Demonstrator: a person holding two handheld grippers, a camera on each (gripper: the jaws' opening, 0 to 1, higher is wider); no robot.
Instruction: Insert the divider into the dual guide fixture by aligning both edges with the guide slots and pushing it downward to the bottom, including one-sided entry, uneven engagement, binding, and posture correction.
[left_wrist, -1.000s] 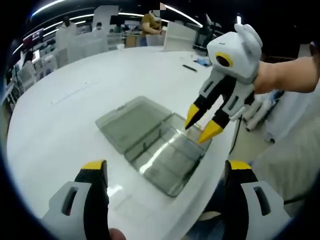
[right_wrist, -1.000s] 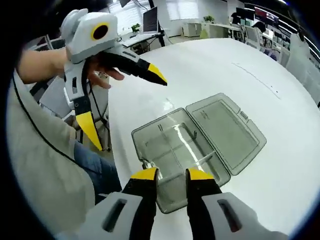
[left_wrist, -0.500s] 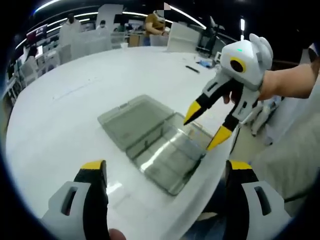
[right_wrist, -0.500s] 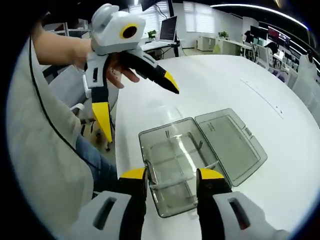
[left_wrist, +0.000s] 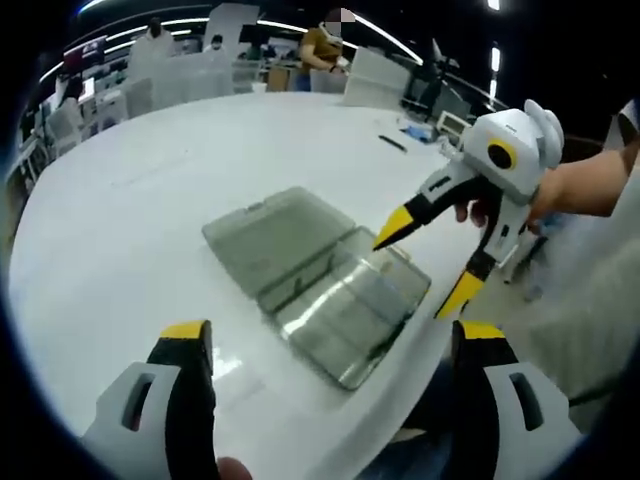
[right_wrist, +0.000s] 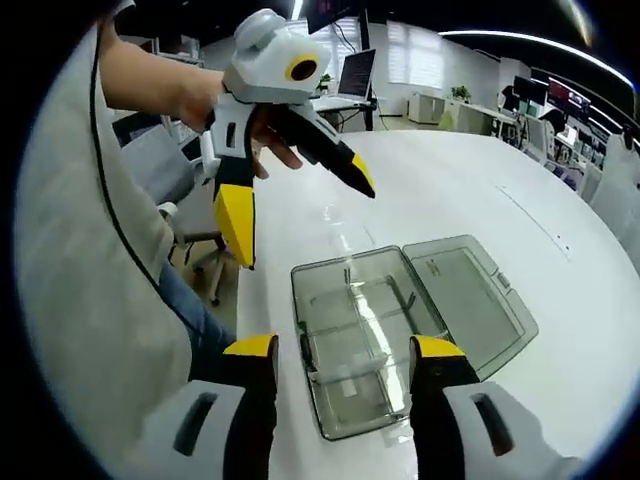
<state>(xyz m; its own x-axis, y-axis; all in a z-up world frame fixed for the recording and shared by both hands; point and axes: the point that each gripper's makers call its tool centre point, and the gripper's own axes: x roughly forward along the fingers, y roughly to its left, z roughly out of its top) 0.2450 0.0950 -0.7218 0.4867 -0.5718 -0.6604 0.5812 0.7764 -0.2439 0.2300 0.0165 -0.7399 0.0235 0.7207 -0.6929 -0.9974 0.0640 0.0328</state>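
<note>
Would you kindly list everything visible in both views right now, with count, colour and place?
Plastic case: one, smoky clear, lid open flat, near the table's edge.
Divider: one, clear, lying across the case's tray.
Table: one, white, round.
Pen: one, dark, far side of the table.
Office chair: one, grey, beside the table.
Monitor: one, on a far desk.
People: a few, standing far behind the table.
Left gripper: white, yellow tips, open, above the table's edge.
Right gripper: white, yellow tips, open, above the case.
</note>
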